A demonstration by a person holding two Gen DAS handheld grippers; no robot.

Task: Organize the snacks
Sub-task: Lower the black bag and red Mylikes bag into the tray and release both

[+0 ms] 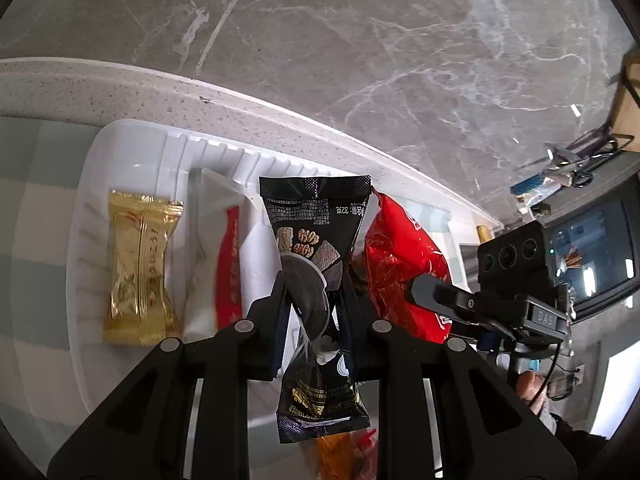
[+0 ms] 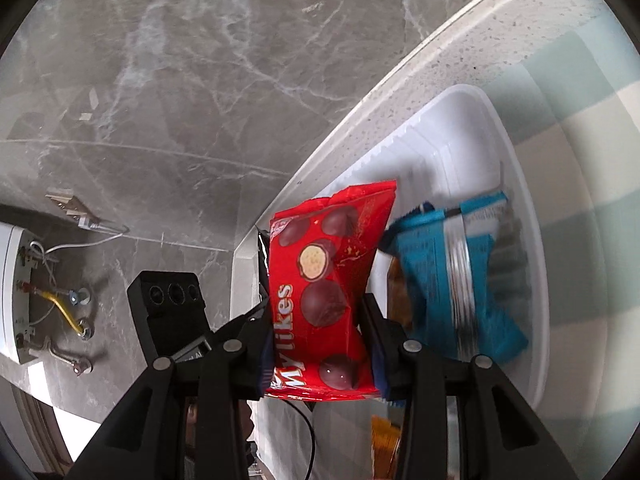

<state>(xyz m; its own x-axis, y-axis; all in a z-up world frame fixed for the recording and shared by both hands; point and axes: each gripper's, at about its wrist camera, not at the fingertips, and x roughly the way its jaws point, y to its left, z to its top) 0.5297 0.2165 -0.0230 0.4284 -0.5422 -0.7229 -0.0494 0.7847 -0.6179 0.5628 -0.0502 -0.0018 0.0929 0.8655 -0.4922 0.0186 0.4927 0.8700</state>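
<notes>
My left gripper [image 1: 314,288] is shut on a black snack packet [image 1: 316,240] and holds it above the white tray [image 1: 132,148]. In the tray lie a gold packet [image 1: 138,264] and a white-and-red packet [image 1: 224,264]. My right gripper [image 2: 318,312] is shut on a red Mylikes packet [image 2: 324,260], held over the tray's [image 2: 516,184] near end. The red packet also shows in the left wrist view [image 1: 400,264], with the right gripper [image 1: 424,288] beside it. A blue packet [image 2: 452,272] lies in the tray to the right.
The tray sits on a pale checked cloth [image 2: 580,120] near the speckled counter edge [image 1: 280,120]. Grey marble floor [image 1: 360,40] lies beyond. An orange packet [image 2: 386,444] lies below the right gripper. A monitor [image 1: 592,248] and clutter stand at far right.
</notes>
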